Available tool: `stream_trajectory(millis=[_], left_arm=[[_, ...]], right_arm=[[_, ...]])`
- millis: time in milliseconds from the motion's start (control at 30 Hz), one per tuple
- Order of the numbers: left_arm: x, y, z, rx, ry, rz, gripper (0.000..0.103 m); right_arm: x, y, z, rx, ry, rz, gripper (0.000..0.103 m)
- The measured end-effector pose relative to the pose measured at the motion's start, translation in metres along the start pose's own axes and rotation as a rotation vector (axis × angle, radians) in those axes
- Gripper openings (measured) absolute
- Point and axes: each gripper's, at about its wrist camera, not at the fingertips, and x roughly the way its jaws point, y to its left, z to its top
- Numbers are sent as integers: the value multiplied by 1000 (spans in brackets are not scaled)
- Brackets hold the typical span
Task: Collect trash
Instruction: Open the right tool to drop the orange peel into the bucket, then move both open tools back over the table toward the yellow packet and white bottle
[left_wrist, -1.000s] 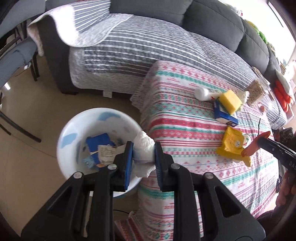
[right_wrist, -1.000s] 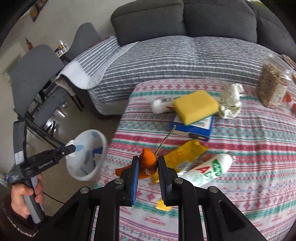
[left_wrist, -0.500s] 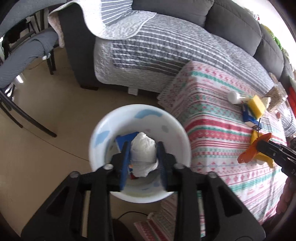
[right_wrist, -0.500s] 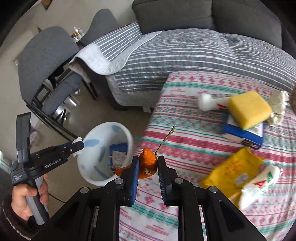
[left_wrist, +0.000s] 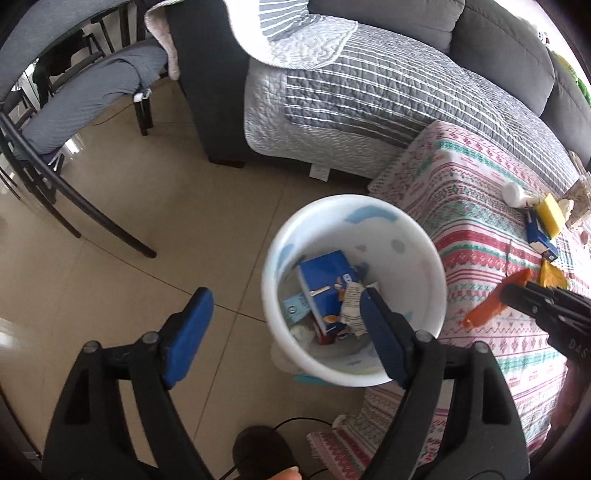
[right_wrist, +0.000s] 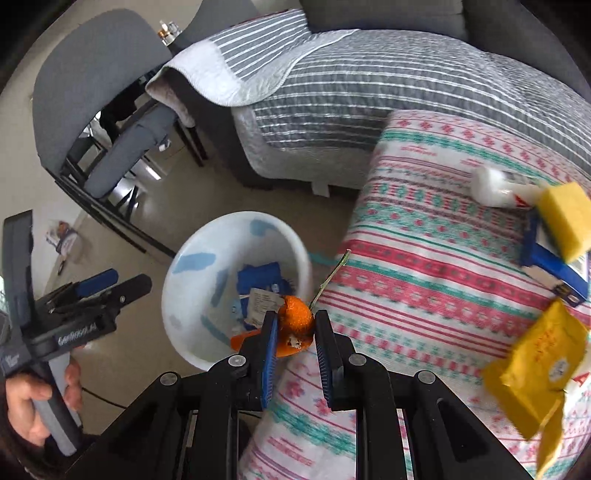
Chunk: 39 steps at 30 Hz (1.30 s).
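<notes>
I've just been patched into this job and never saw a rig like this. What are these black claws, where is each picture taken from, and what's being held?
No robot here: a person holds a hand-held two-finger gripper in each hand, with a fisheye camera looking along its fingers. The left gripper hangs over the white trash bin on the floor; its jaws have just been opening, with nothing between them. The right gripper is shut on an orange peel near the bin. On the patterned tablecloth lie a yellow sponge on a blue box, a white bottle and a yellow packet.

Yellow packet (right_wrist: 532, 373) blurred, cut by the picture's right edge
</notes>
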Motion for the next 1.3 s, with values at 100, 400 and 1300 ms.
stream_trajectory(millis=[100,400,1300], left_arm=[[-3,7,-4,0,-3,6,82],[-4,21,-8,-16,2,-2,83],[-11,-42,-10,64,15,-50,97]], right_arm=[[11,15,4,-22,11,-15,21],[26,35,14,-18,2,16,62],[-95,-107,-29,199,-141,-218,81]])
